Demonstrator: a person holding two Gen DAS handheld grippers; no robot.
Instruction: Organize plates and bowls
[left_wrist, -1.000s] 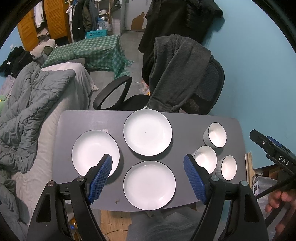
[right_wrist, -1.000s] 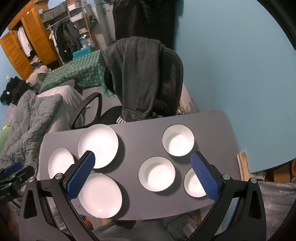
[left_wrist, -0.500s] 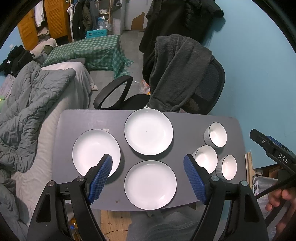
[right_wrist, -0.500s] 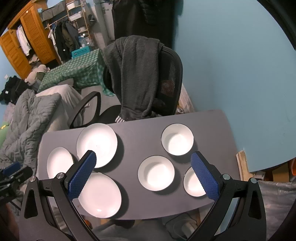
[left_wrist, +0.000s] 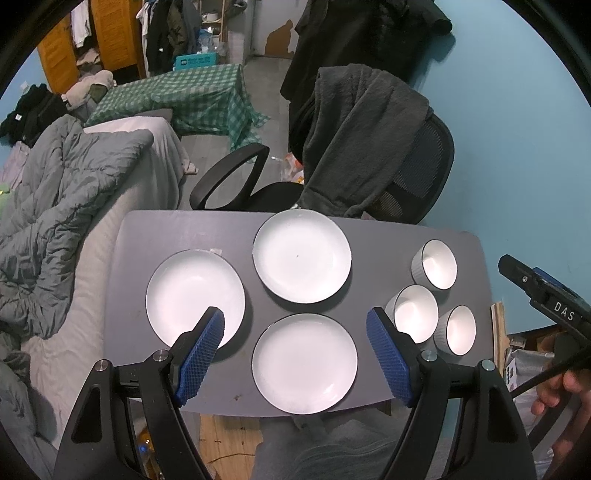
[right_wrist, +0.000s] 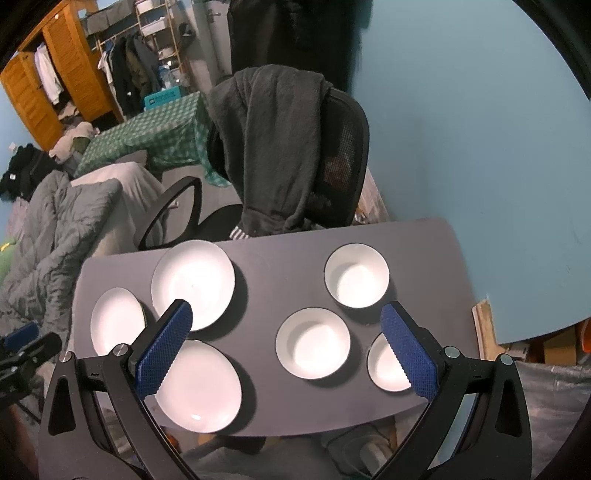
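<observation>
Three white plates lie on the grey table (left_wrist: 170, 236): a left plate (left_wrist: 192, 291), a far plate (left_wrist: 302, 255) and a near plate (left_wrist: 304, 363). Three white bowls stand at the table's right: a far bowl (left_wrist: 437, 263), a middle bowl (left_wrist: 413, 312) and a near bowl (left_wrist: 458, 328). The right wrist view shows the far bowl (right_wrist: 357, 276), middle bowl (right_wrist: 313, 342) and near bowl (right_wrist: 386, 365) too. My left gripper (left_wrist: 295, 354) hovers open high above the near plate. My right gripper (right_wrist: 286, 349) hangs open above the middle bowl. Both hold nothing.
A black office chair (left_wrist: 417, 177) draped with a dark garment (left_wrist: 354, 136) stands behind the table. A bed with a grey quilt (left_wrist: 48, 206) lies to the left. A blue wall (right_wrist: 480, 147) rises on the right. A hand (left_wrist: 561, 391) holds the other gripper at the right edge.
Both views have shifted only slightly; the plates and bowls have not moved and both grippers stay open.
</observation>
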